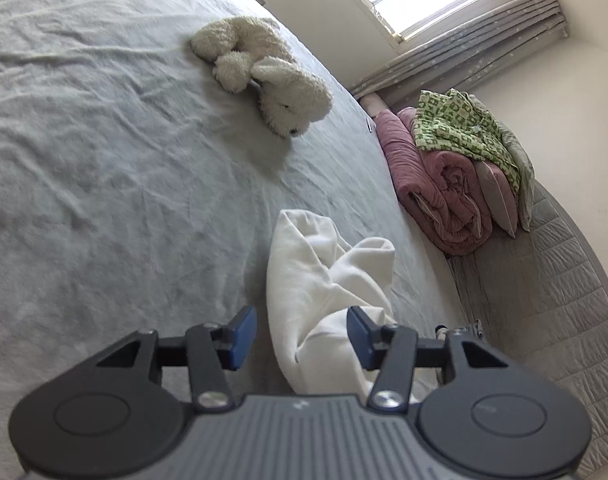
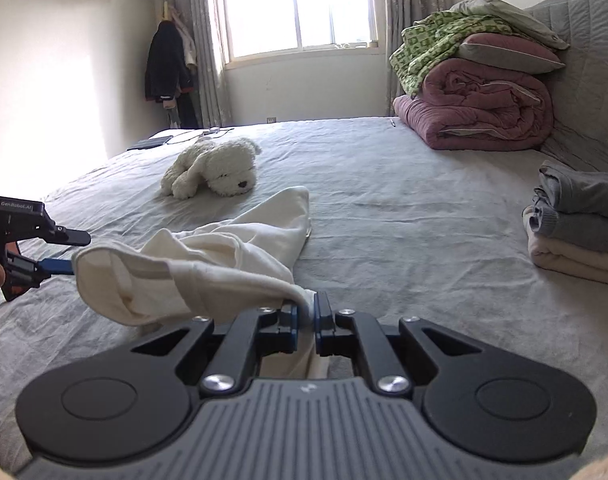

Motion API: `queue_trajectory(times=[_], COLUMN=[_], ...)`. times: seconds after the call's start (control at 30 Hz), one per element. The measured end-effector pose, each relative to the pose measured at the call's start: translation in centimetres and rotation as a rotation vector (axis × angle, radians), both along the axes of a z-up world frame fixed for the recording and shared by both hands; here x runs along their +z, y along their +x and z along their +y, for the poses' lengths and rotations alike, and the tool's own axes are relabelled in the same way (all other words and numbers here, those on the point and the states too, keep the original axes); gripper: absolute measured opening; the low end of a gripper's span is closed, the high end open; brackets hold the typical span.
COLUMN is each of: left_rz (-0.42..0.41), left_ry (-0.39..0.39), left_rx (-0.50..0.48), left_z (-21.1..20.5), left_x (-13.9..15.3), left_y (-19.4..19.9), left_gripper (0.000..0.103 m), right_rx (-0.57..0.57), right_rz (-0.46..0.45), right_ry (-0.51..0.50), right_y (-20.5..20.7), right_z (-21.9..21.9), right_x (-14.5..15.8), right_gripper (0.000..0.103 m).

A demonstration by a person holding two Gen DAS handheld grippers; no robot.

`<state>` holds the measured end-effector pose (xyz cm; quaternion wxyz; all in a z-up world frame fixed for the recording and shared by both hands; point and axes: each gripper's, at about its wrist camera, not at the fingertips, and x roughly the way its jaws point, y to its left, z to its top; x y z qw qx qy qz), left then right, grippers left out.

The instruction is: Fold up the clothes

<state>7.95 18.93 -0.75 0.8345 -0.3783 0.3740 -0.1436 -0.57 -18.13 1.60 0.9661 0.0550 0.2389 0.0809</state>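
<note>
A white garment [image 2: 224,256] lies bunched on the grey bed sheet [image 2: 404,216], one end lifted off the bed. My right gripper [image 2: 310,312] is shut on a pinch of that cloth right at its pads. My left gripper [image 2: 78,252], held by a hand at the left edge, stands open at the garment's other end. In the left wrist view, the left gripper [image 1: 300,336] has the white garment [image 1: 324,272] running between its parted blue pads, and the left pad stands clear of the cloth.
A white plush dog [image 2: 216,168] lies mid-bed. Several folded clothes [image 2: 580,220] are stacked at the right. A rolled pink quilt [image 2: 484,108] with a green patterned blanket [image 2: 432,44] and pillows sits by the padded headboard [image 2: 592,80]. A dark flat device [image 2: 150,143] and cables lie at the far edge.
</note>
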Motion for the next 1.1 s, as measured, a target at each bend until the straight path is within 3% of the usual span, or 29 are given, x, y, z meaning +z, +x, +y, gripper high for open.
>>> queue_trajectory(times=[0.13,0.27,0.4,0.47,0.53,0.6,0.73,0.87,1.0,1.1], left_rz=[0.021,0.020,0.015,0.020,0.022,-0.025,-0.130,-0.152,-0.108,-0.037], left_ry=[0.035,0.093,0.234,0.281,0.313,0.324,0.331,0.302,0.297,0.345], left_rx=[-0.066,-0.158,-0.167,-0.143,-0.105,-0.057,0.020,0.091,0.104,0.024], left_z=[-3.4,-7.3,-10.2,-10.8,-11.0,-10.8,-9.8,-7.5,-5.6,-5.5], left_x=[-0.9,-1.6,-2.0,-1.9,-1.6,-0.3,2.5,3.8,3.9,2.7], left_y=[1.7,2.7,3.3,3.3,3.1,1.9,-0.9,-3.1,-5.0,-5.5], left_gripper=[0.056,0.056,0.054,0.039,0.017,0.009,0.005,0.005,0.005,0.005], right_rx=[-0.051,-0.025,-0.004,-0.003,-0.006,-0.011,-0.039,-0.096,-0.138,-0.136], right_rz=[0.181,0.169,0.187,0.195,0.201,0.199,0.112,-0.012,-0.076,-0.099], right_ry=[0.104,0.137,0.148,0.158,0.165,0.171,0.140,0.117,0.133,0.111], right_y=[2.7,2.8,1.9,1.6,1.4,1.2,0.8,0.7,0.5,0.3], right_z=[-1.7,-2.4,-2.9,-3.2,-3.5,-3.7,-3.8,-4.2,-5.2,-5.2], right_x=[-1.2,-0.3,-0.6,-0.8,-0.9,-0.8,0.7,2.4,3.6,3.9], right_gripper=[0.008,0.008,0.008,0.008,0.008,0.008,0.008,0.008,0.008,0.008])
